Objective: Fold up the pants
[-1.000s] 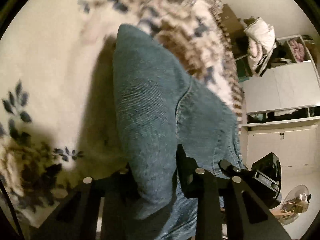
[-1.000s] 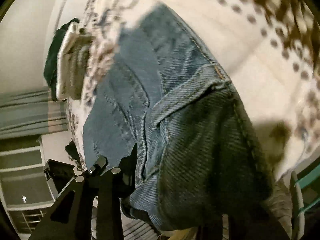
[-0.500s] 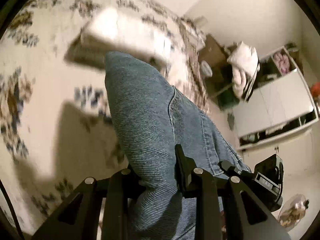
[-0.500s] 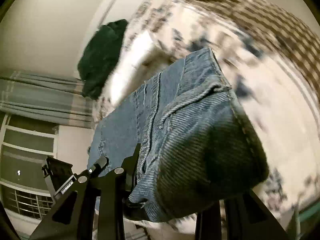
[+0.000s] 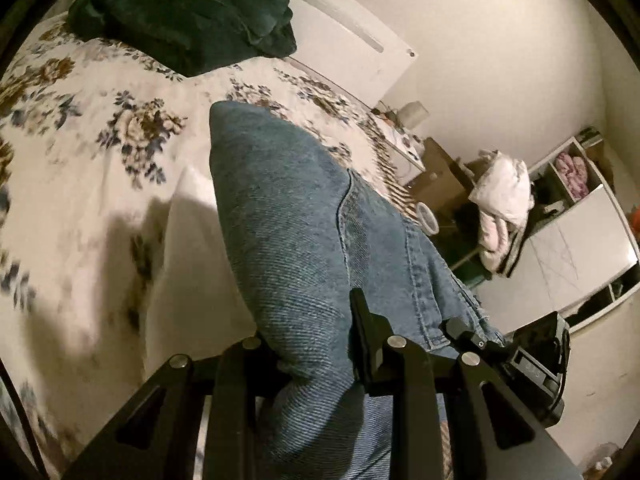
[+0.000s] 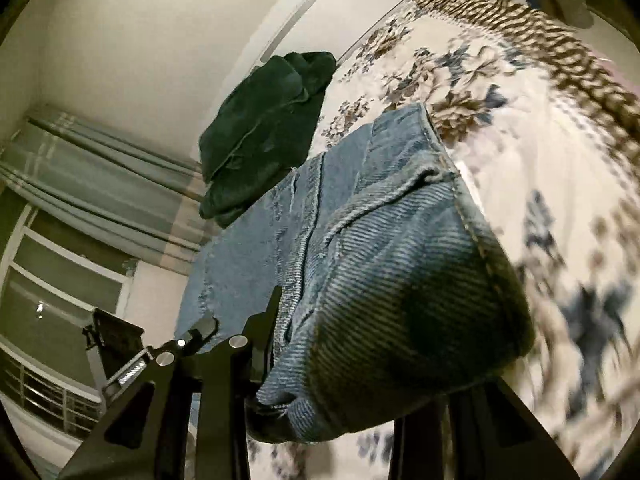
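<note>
A: Where are the jeans (image 5: 304, 216) held?

B: Above the bed (image 5: 80, 128), clamped in both the left gripper (image 5: 316, 344) and the right gripper (image 6: 360, 344).

A: How is the length laid?

B: Forward from both grippers, toward the dark folded clothes (image 6: 264, 128); neither is judged nearer.

Dark folded garment (image 5: 180, 12) beyond bare bedspread (image 5: 80, 128)
</note>
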